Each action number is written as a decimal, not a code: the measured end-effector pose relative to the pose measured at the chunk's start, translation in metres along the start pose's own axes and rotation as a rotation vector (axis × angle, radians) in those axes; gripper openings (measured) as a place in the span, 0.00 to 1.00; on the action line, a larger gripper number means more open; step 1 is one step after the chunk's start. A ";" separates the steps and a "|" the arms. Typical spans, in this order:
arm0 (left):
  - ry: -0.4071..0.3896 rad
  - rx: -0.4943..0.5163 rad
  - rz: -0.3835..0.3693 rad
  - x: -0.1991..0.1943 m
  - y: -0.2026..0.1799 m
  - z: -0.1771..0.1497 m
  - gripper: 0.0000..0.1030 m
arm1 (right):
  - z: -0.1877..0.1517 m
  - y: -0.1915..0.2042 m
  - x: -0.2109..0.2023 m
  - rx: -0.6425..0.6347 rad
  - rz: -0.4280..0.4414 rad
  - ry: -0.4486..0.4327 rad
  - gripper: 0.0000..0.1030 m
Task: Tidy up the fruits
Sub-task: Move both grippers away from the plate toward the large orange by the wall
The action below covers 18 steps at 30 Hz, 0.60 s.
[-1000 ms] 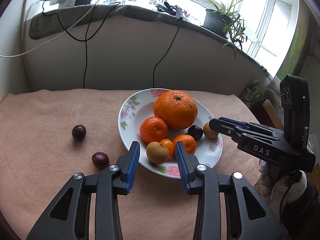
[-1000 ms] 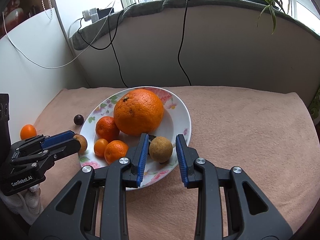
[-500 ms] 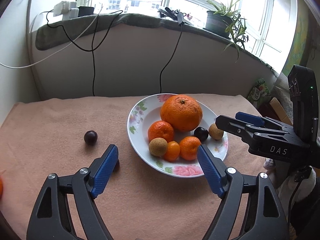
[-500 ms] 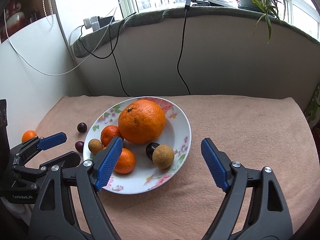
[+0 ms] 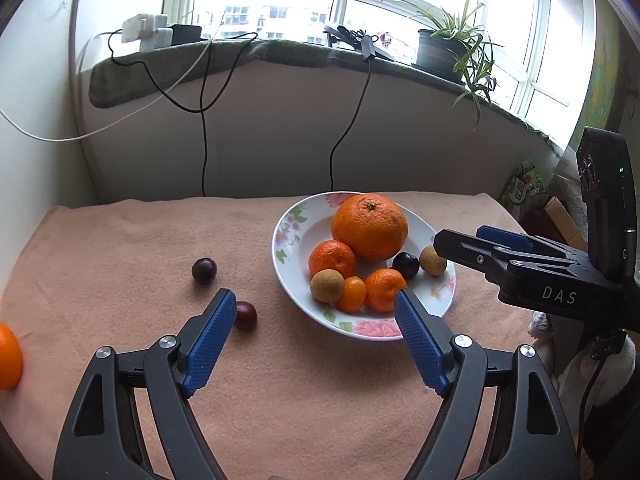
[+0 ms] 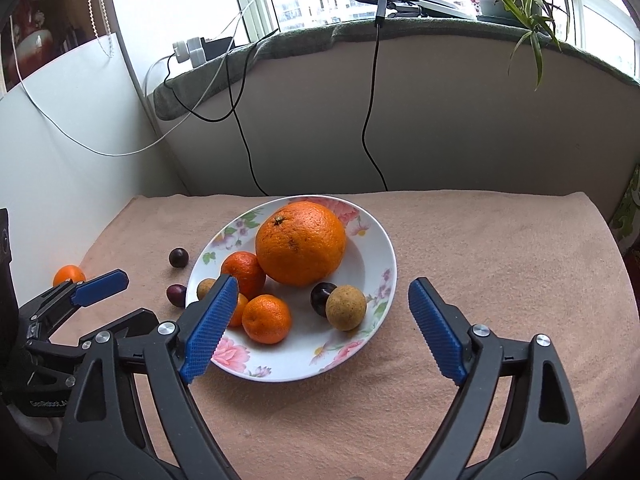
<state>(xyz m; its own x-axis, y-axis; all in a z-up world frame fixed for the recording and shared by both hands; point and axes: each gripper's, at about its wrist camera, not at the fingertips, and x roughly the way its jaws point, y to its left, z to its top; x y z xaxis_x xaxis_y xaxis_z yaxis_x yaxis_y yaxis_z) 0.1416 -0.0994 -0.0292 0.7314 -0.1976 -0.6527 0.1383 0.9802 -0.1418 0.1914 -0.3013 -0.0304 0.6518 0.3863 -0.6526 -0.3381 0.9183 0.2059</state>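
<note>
A flowered white plate (image 5: pixel 288 236) (image 6: pixel 376 252) holds a large orange (image 5: pixel 369 226) (image 6: pixel 301 243), small tangerines, two tan longans and a dark plum (image 6: pixel 321 296). On the cloth to its left lie two dark plums (image 5: pixel 204 270) (image 5: pixel 245 315) and a tangerine (image 5: pixel 8 356) (image 6: pixel 69 275). My left gripper (image 5: pixel 314 322) is open and empty, held back from the plate's near left rim. My right gripper (image 6: pixel 322 310) is open and empty, held back from the plate's near rim.
A pink cloth (image 5: pixel 120 232) covers the table. A white wall stands behind, with hanging cables (image 5: pixel 204 148) and a sill with a potted plant (image 5: pixel 448 52). Boxes and bags (image 5: pixel 524 192) lie past the table's right edge.
Both grippers have opened wide, drawn back and risen from the plate. Each has let go of a tan longan, which now lies in the plate.
</note>
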 end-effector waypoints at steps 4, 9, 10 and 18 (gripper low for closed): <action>-0.014 -0.005 0.005 -0.009 0.002 -0.001 0.79 | 0.001 0.007 -0.005 -0.005 0.008 -0.006 0.87; -0.032 -0.005 0.015 -0.021 0.003 -0.003 0.79 | 0.002 0.016 -0.011 -0.022 0.012 -0.014 0.87; -0.035 -0.006 0.016 -0.023 0.004 -0.003 0.79 | 0.002 0.018 -0.012 -0.025 0.013 -0.014 0.87; -0.066 -0.021 0.031 -0.042 0.012 -0.006 0.79 | 0.000 0.040 -0.018 -0.052 0.037 -0.015 0.87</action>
<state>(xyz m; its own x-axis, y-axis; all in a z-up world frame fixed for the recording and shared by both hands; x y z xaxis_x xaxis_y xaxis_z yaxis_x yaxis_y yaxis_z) 0.1081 -0.0794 -0.0080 0.7773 -0.1656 -0.6069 0.1016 0.9851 -0.1387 0.1659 -0.2715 -0.0106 0.6482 0.4214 -0.6342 -0.3968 0.8978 0.1909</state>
